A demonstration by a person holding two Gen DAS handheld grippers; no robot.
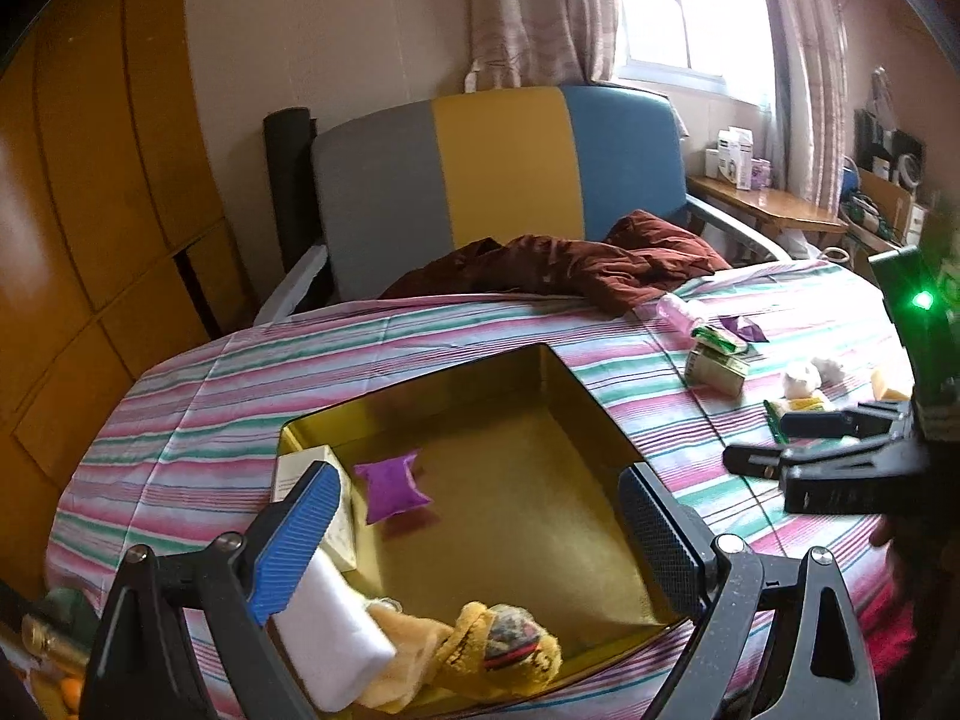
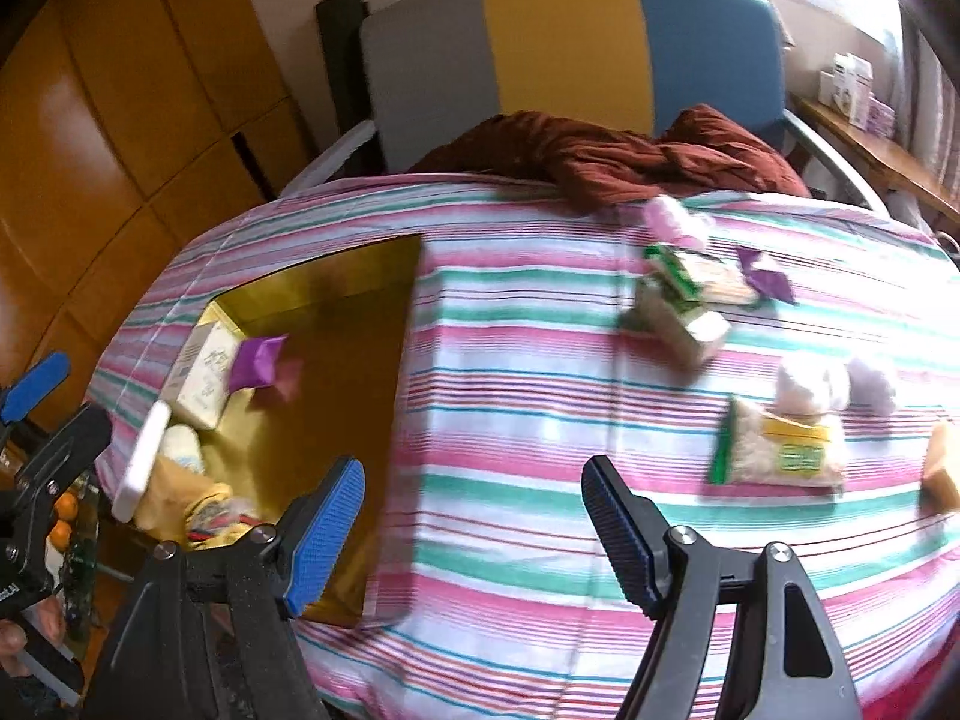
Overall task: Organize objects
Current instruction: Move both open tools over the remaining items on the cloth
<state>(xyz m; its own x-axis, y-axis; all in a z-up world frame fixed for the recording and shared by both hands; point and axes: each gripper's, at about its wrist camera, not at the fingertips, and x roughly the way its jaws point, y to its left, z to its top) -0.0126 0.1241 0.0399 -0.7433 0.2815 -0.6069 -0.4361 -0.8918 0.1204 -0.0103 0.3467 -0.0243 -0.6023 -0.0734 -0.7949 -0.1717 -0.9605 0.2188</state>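
A gold tin tray point(image 1: 558, 420) point(image 2: 336, 288) lies on the striped tablecloth. It holds a purple packet point(image 1: 393, 485) point(image 2: 257, 362), a cream box point(image 1: 312, 465) point(image 2: 201, 375), a white folded cloth point(image 1: 336, 642) and a yellow sock point(image 1: 498, 654). My left gripper point(image 1: 474, 534) is open and empty above the tray. My right gripper point(image 2: 474, 534) is open and empty over the cloth right of the tray; it shows in the left wrist view point(image 1: 798, 438). Loose on the cloth lie a green-and-white carton point(image 2: 681, 318), a rice-like packet point(image 2: 780, 456), a pink bottle point(image 2: 672, 219) and white wads point(image 2: 810, 387).
A brown garment point(image 1: 570, 267) point(image 2: 630, 159) lies at the table's far edge against a grey, yellow and blue chair point(image 1: 504, 168). Wooden cabinets point(image 1: 90, 180) stand left. A side shelf point(image 1: 768, 204) with boxes is at the right, under the window.
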